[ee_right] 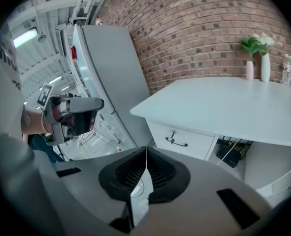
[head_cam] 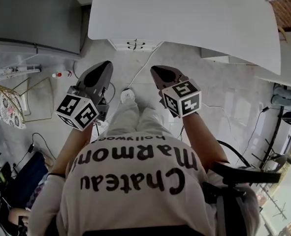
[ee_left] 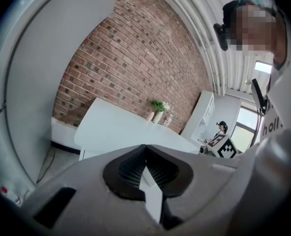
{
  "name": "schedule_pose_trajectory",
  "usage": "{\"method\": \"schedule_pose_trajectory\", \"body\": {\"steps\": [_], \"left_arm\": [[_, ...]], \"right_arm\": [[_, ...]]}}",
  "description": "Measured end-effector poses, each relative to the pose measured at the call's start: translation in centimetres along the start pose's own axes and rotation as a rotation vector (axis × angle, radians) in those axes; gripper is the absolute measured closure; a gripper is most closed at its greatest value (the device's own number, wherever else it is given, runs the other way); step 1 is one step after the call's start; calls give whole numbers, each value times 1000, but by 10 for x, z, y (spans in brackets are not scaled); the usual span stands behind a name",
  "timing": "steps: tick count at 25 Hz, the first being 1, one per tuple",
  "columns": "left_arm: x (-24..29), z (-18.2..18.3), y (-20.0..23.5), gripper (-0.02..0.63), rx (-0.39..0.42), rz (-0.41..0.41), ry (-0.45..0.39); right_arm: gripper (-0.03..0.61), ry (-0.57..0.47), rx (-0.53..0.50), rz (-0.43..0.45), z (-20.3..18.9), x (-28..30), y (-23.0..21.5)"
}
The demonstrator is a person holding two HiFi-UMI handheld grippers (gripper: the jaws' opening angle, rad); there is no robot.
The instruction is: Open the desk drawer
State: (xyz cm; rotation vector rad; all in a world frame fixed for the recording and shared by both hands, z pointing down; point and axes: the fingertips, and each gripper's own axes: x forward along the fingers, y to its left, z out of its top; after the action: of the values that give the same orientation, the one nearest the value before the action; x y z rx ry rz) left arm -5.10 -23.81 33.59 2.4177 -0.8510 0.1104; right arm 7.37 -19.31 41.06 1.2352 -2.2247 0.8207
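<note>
Person's shirt (head_cam: 135, 181) — "Chateau Marmon", "hollywood", upside down

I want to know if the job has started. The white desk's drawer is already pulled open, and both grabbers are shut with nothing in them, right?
Not quite. The drawer is closed, not pulled out from under the desk; the right gripper view shows it. The rest holds: the left gripper and the right gripper are both shut with nothing in them.

The head camera is looking steeply down over the person's shoulders, the counter (head_cam: 184, 18) at twelve o'clock. Cameras riding on the left gripper (head_cam: 104, 66) and right gripper (head_cam: 157, 72) are looking forward along their jaws, both taking in that counter and the brick wall (ee_right: 199, 28).
</note>
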Motion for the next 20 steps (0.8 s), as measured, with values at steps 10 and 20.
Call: {"method": "schedule_pose_trajectory", "body": {"steps": [10, 20], "left_arm": [[2, -89, 22, 598, -50, 101, -9], [17, -137, 40, 598, -78, 103, -96]], "right_arm": [[565, 97, -126, 106, -56, 75, -17], [564, 83, -198, 103, -97, 133, -45]]}}
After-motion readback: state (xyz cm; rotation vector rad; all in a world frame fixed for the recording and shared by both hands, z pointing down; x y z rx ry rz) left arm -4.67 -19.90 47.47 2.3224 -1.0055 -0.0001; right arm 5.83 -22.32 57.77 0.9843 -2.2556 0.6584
